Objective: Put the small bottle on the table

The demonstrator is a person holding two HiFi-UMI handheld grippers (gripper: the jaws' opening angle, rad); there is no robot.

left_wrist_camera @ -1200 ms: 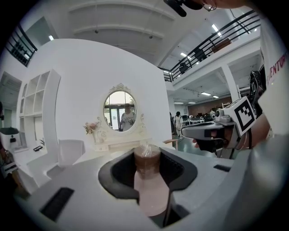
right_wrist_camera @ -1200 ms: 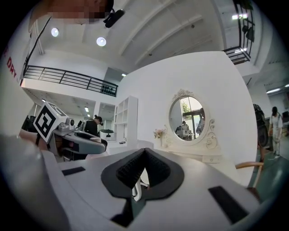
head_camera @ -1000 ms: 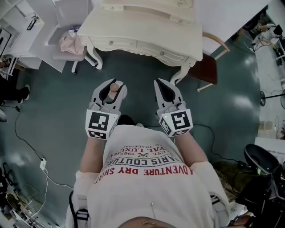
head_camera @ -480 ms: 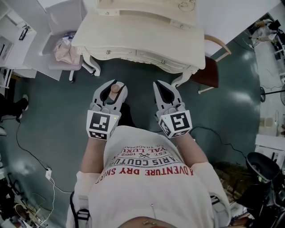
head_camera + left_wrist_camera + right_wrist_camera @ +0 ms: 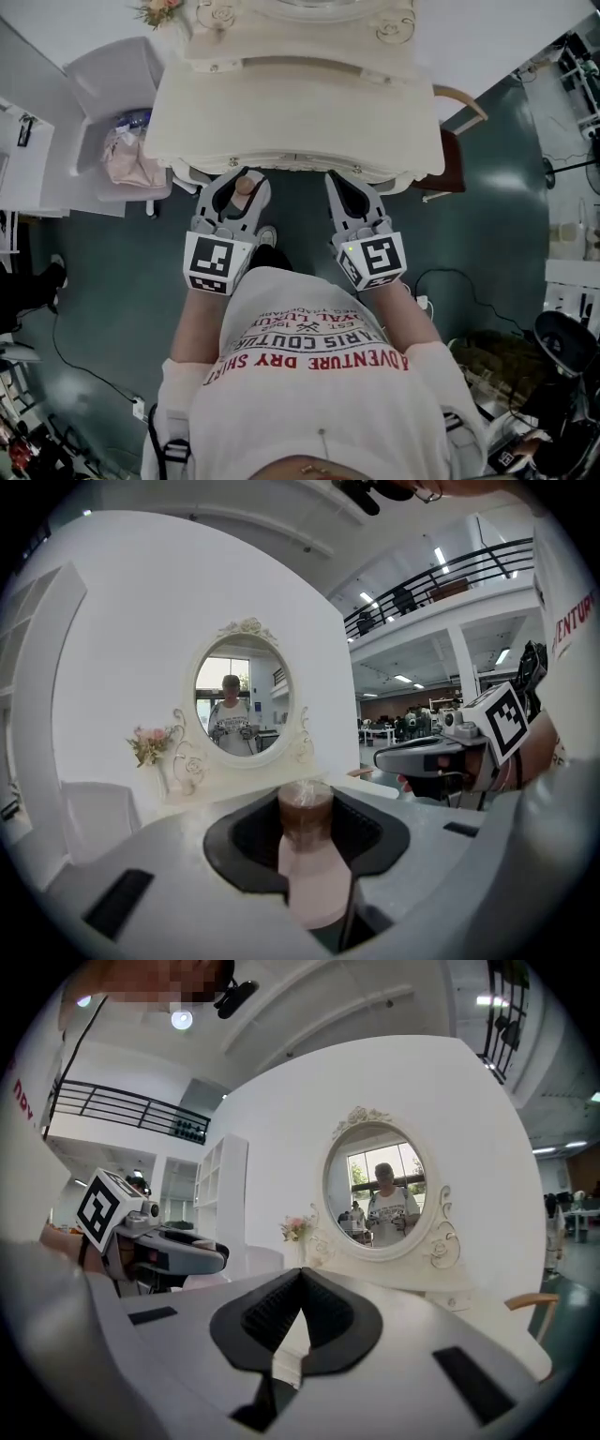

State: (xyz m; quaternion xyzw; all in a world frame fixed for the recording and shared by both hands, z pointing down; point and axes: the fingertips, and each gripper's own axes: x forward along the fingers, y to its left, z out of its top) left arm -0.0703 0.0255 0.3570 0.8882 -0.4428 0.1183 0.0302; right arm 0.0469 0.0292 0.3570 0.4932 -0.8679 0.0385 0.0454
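A small pink bottle (image 5: 314, 878) with a brown cap (image 5: 243, 185) stands upright between the jaws of my left gripper (image 5: 241, 178), which is shut on it. In the left gripper view the bottle fills the gap of the left gripper (image 5: 306, 808). My right gripper (image 5: 347, 184) is beside it, jaws shut tip to tip with nothing between them, as the right gripper view shows (image 5: 300, 1274). Both gripper tips are at the front edge of the cream dressing table (image 5: 300, 122), held above the floor.
An oval mirror (image 5: 242, 700) and a small vase of flowers (image 5: 150, 747) stand at the back of the table. A white chair with a pink cloth (image 5: 127, 159) is at the left. A wooden chair (image 5: 450, 145) sits at the table's right. Cables lie on the green floor.
The person has stepped closer to the dressing table; its front edge now meets the gripper tips. The left gripper still holds the bottle and the right stays shut.
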